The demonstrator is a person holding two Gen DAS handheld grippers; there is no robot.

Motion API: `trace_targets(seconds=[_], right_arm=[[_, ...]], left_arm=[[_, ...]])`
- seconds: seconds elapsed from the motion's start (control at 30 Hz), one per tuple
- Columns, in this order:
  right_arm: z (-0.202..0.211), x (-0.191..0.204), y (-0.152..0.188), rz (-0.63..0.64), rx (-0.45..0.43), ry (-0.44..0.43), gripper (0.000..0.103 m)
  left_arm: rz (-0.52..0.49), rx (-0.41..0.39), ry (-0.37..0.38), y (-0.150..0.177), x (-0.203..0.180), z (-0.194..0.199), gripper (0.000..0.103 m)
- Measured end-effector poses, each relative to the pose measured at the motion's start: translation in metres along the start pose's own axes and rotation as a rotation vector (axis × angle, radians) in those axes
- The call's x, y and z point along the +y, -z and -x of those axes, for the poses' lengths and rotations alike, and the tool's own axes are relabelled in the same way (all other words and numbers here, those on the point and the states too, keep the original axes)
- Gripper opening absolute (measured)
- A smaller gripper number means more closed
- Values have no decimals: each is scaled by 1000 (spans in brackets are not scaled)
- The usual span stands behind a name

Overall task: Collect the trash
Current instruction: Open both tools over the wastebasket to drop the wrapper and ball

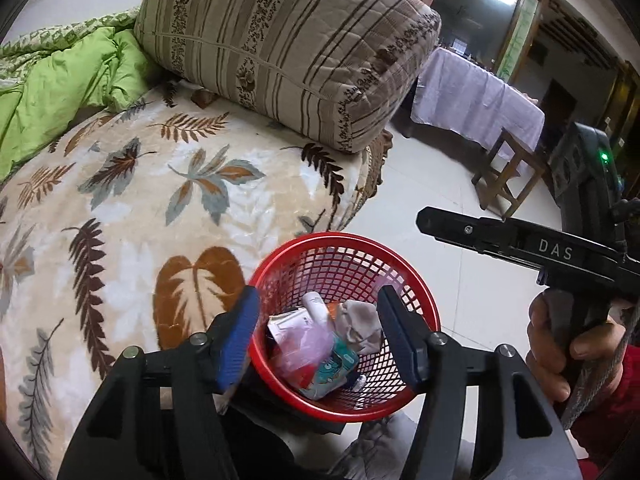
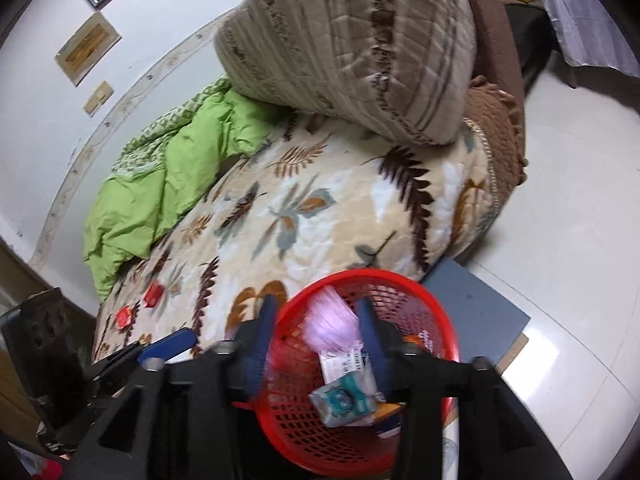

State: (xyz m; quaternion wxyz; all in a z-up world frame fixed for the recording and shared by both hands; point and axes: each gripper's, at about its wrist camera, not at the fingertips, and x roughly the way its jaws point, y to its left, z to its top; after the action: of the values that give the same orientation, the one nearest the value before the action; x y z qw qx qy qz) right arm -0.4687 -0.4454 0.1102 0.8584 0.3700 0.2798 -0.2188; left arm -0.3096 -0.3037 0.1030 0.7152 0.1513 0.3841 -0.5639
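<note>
1. Green quilt (image 1: 60,76) bunched at far left of the bed, against the wall; also in right wrist view (image 2: 168,184).
2. Leaf-print blanket (image 1: 160,184) covers the bed; striped quilted pillow (image 1: 288,44) lies on it at the back.
3. Two small red wrappers (image 2: 152,294) lie on the blanket at its left edge in the right wrist view, near each other, blurred.
4. Left gripper (image 1: 318,332) points down over the basket, fingers (image 1: 240,336) parted with nothing between the pads; the left finger overlaps the basket's left rim in view, contact unclear.
5. Red mesh basket (image 1: 400,272) stands just beside the bed edge, on a dark block over the floor tiles. Trash inside: pink plastic bag (image 1: 296,344), teal printed packet (image 1: 334,368), crumpled grey-beige tissue (image 1: 360,320), white tube (image 1: 316,306), white paper box (image 1: 286,322).
6. Right gripper (image 2: 316,340) also over the basket (image 2: 436,312), fingers (image 2: 372,332) apart, gripping nothing; pink bag (image 2: 332,320), labelled white paper (image 2: 344,364) and teal packet (image 2: 344,400) show below between them, not pinched.
7. Grey board (image 2: 476,304) lies on the floor right of the basket.
8. Person's hand (image 1: 560,340) at the right of the left wrist view holds the right gripper's handle.
9. Wooden stool (image 1: 508,172) and cloth-covered surface (image 1: 476,96) stand well apart, far right.
</note>
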Motion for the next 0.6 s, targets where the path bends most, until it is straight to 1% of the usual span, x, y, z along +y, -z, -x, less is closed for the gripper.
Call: trace_targets(seconds=[0.1,0.23,0.33,0.47,0.6], right_arm=[[-2,3,-4,8,-4,-4,49],[-12,19,-8,24,2,-54,49],[-27,46,-6,68,27,-105,49],[-53,103,2,184,77,-183,49],[-81,158,13,292,127,-242,50]], left_arm=[[42,-19,-34,1,17,11,60],[114,-54,-89,2,48,31,60],[181,-87,-140,8,79,52,60],[279,-131,-198,20,124,81,60],[389,-179,-265,37,169,113,60]])
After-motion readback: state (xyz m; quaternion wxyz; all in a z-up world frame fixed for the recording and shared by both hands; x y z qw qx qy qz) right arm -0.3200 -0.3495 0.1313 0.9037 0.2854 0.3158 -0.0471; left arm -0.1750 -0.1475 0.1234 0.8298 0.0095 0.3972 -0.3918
